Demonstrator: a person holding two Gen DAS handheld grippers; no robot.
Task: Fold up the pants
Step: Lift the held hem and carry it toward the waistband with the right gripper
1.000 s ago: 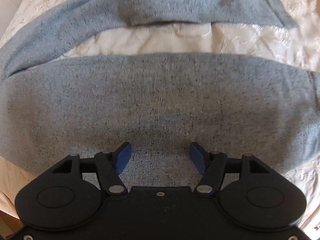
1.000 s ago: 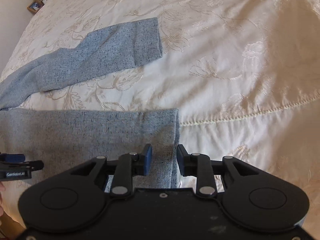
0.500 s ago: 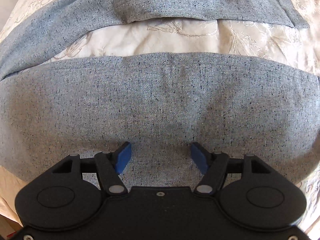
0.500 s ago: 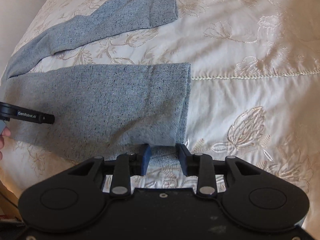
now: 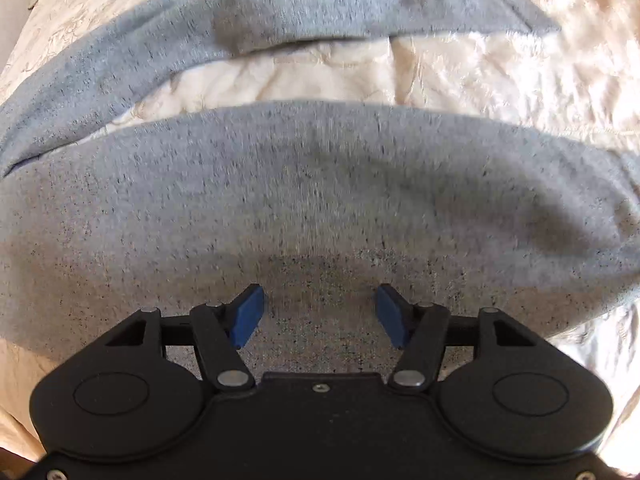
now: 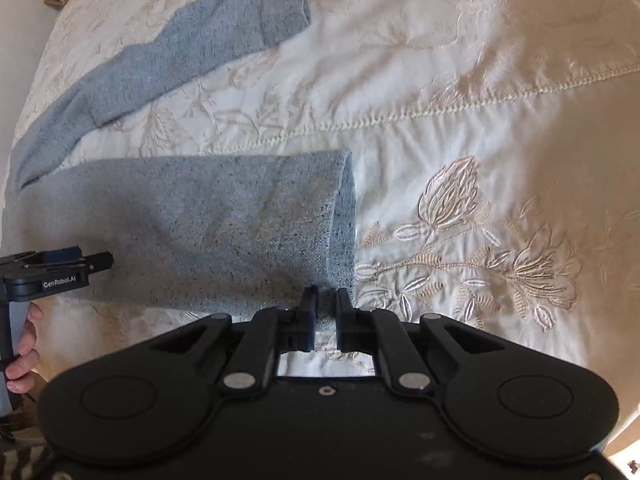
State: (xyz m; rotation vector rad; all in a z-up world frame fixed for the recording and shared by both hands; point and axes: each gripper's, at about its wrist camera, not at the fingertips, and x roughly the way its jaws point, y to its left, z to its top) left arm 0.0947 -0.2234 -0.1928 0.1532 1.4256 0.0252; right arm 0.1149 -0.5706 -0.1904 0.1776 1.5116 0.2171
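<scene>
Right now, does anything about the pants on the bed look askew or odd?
Yes. The far leg splays away from the near leg, leaving bedspread showing between them, and it kinks partway along. The right gripper is closing on the near leg's hem corner; the left gripper is closing too, its pads not yet pinching cloth.

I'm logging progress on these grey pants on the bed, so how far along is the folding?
Barely begun. Done: the pants lie spread on the bedspread, legs apart, unfolded. In hand: the right gripper is closing on the near leg's hem corner; the left gripper, also closing, pinches nothing yet. Left: every fold.
</scene>
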